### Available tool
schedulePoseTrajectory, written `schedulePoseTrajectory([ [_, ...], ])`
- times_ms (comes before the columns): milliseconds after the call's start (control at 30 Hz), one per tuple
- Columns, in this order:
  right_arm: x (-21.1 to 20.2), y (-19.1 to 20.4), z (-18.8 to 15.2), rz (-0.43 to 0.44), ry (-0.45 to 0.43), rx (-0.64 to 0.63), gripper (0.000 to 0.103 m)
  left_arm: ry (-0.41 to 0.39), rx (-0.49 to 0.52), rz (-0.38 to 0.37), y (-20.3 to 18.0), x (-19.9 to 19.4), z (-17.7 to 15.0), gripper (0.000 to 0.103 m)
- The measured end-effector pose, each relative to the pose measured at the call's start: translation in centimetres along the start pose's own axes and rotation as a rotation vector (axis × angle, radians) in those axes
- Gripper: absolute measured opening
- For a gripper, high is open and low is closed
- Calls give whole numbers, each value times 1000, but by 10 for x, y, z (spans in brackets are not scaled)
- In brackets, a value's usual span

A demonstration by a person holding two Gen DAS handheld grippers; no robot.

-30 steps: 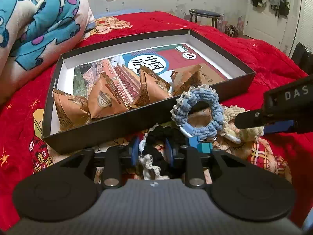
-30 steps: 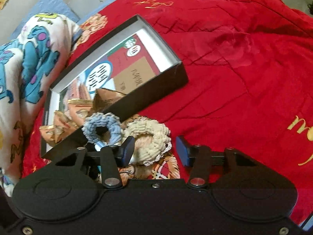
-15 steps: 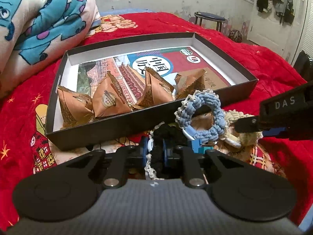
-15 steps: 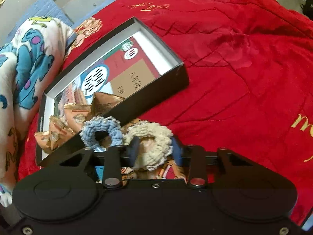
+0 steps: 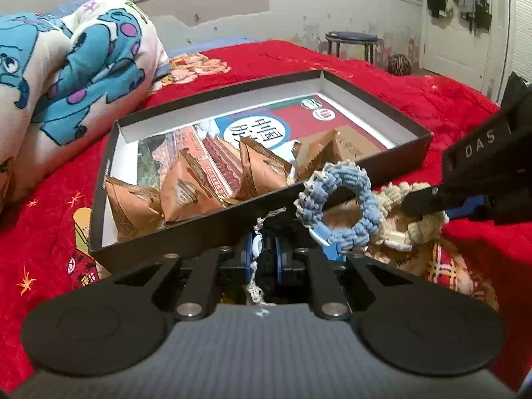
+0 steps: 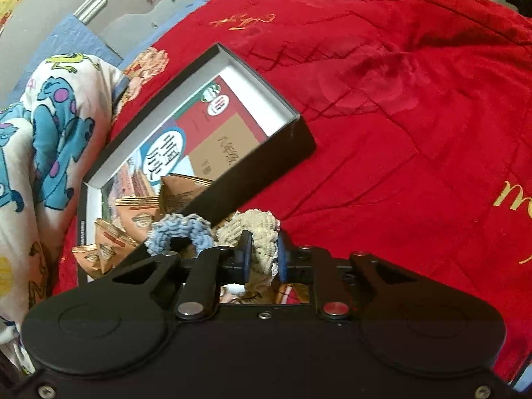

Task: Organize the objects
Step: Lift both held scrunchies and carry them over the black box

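Observation:
A shallow black box lies on the red bed and holds several brown triangular snack packets. In front of its near wall lie three crocheted scrunchies. My left gripper is shut on the black scrunchie. The blue scrunchie leans against the box wall, free. My right gripper is shut on the cream scrunchie; it shows at the right of the left wrist view.
A rolled white blanket with blue monsters lies left of the box. The red bedspread stretches right. A stool and a door stand at the far wall.
Both grippers closed: the left on the black scrunchie, the right on the cream scrunchie. Both views rose slightly; the blue scrunchie stayed against the box.

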State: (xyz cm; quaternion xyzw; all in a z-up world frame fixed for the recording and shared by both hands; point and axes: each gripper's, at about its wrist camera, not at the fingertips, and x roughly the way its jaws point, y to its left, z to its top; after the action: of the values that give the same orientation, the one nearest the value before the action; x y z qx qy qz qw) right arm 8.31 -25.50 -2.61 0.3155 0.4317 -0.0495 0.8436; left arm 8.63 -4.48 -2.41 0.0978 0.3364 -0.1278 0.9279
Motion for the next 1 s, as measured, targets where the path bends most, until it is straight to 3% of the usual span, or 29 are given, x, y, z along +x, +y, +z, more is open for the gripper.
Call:
schedulePoseTrajectory([
  [267,-6,-4,2,53,5,25,15,21,-68,-9,7,1,1,16],
  [667,-13,-4,2,123,-22,32,15,27,-87,-24,6,-3,1,16],
  [1000,-11,-2,2,168,-29,31,15,89,-160,-44,16,6,2,16],
])
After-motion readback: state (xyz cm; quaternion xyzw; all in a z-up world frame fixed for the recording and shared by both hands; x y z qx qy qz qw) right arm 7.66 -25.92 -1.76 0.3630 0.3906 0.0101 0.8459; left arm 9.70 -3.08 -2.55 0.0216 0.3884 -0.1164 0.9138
